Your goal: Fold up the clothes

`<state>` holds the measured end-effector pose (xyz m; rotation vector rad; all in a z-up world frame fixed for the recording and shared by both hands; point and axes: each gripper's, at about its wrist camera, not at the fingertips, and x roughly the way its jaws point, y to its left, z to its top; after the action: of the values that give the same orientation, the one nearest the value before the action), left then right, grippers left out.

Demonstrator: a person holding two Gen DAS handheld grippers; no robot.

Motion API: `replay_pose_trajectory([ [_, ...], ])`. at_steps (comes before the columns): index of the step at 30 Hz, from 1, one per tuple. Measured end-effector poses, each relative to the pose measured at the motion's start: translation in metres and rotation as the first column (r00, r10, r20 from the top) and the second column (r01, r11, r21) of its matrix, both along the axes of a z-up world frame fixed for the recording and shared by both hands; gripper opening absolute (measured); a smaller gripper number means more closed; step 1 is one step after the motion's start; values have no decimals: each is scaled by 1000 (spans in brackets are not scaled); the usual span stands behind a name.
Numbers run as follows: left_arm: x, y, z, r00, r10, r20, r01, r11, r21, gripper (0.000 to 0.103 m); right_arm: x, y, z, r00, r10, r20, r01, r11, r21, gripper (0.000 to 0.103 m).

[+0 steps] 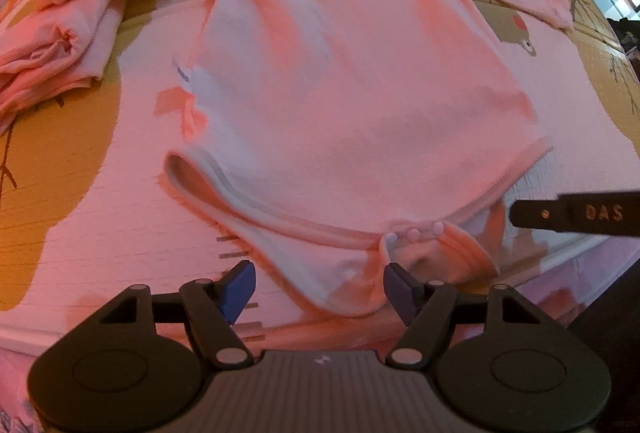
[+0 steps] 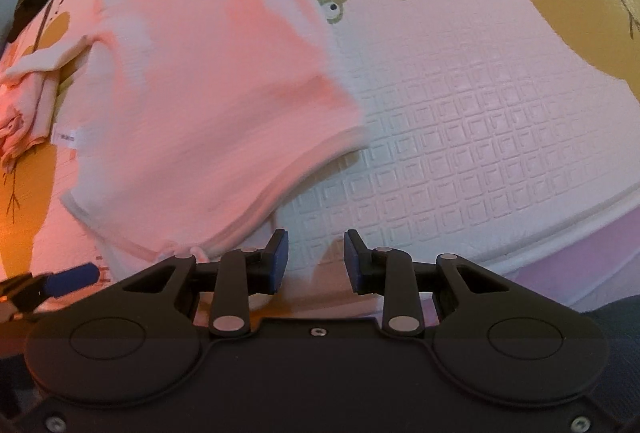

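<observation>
Here, field notes:
Bodysuit (image 1: pixel 352 81): pale pink, spread flat on the play mat (image 2: pixel 460 121), neck at the far end, snap flap (image 1: pixel 416 233) at the near edge.
Left gripper (image 1: pixel 320 287): pointing down over the near hem; jaws wide, nothing between the pads; flap cloth lies just ahead of them.
Right gripper (image 2: pixel 316 259): jaws narrow but apart, empty, over bare mat just beside the hem's right corner.
Folded clothes (image 1: pixel 48 45): pink pile, left of the bodysuit, beside its sleeve.
</observation>
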<state>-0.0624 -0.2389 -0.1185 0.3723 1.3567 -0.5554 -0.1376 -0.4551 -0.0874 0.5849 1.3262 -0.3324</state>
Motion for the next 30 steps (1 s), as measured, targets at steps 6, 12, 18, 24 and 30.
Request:
replay_pose_trajectory([
  [6,-4,0,-2,1000,-5,-5,5,1000,7,74,4,0,-7,1000,-24,8,23,998,53,28],
  [12,-6,-1,-1,1000,-15,-15,15,1000,-3,74,6,2,-8,999,-39,24,37,996,77,34],
  [18,-6,-2,-4,1000,-9,-18,9,1000,6,73,9,7,-9,999,-29,28,28,998,54,27],
  [24,-6,-3,-3,1000,4,-15,-4,999,-35,48,8,8,-10,999,-26,40,24,998,52,4],
  [30,1,3,0,999,48,-24,-50,996,-79,23,2,6,-4,997,-53,56,52,998,28,3],
])
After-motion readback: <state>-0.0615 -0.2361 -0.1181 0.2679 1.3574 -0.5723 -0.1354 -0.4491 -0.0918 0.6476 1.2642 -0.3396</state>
